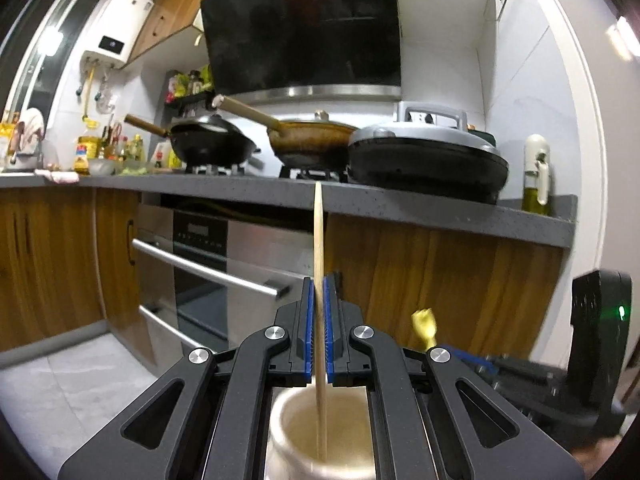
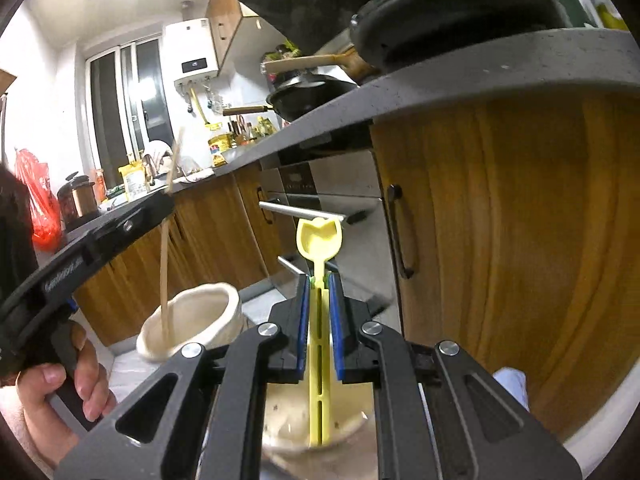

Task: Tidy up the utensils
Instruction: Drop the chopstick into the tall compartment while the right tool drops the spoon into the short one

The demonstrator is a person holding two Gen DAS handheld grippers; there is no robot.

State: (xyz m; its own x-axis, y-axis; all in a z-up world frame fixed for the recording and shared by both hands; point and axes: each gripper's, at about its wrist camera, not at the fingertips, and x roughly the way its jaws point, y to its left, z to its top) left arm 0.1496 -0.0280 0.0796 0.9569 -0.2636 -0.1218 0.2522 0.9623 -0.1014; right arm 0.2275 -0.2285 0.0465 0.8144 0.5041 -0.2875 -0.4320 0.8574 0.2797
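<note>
The thin, pale wooden stick [image 1: 319, 240], perhaps a chopstick or a flat utensil seen edge-on, stands nearly upright, its lower end already inside the cream, round ceramic holder [image 2: 192, 322]. The black left gripper [image 1: 319, 304] has its blue-padded fingers [image 1: 307, 320] closed on the stick's middle, directly above the holder's mouth.

Just beside the holder, the black right gripper [image 2: 319, 292] is clamped on the ribbed handle of a yellow plastic spoon [image 2: 319, 240] with a tulip-shaped bowl pointing up. The spoon's handle end dips toward a second pale, speckled vessel [image 2: 288, 420] below that gripper; whether it touches the bottom I cannot tell.

Beyond the holder run wood-fronted cabinets, a steel oven with bar handles [image 2: 300, 210], and a grey stone countertop [image 1: 400, 200] carrying a black wok [image 1: 212, 144], a brown pan [image 1: 312, 140] and a lidded electric griddle [image 1: 424, 156].

The risks I would watch: the two grippers are crowded near the holder, so a sideways nudge from either could tip it. If the stick is released while leaning, it could lever against the rim and rock the holder or flip out. The spoon is top-heavy, so it may topple once let go.
</note>
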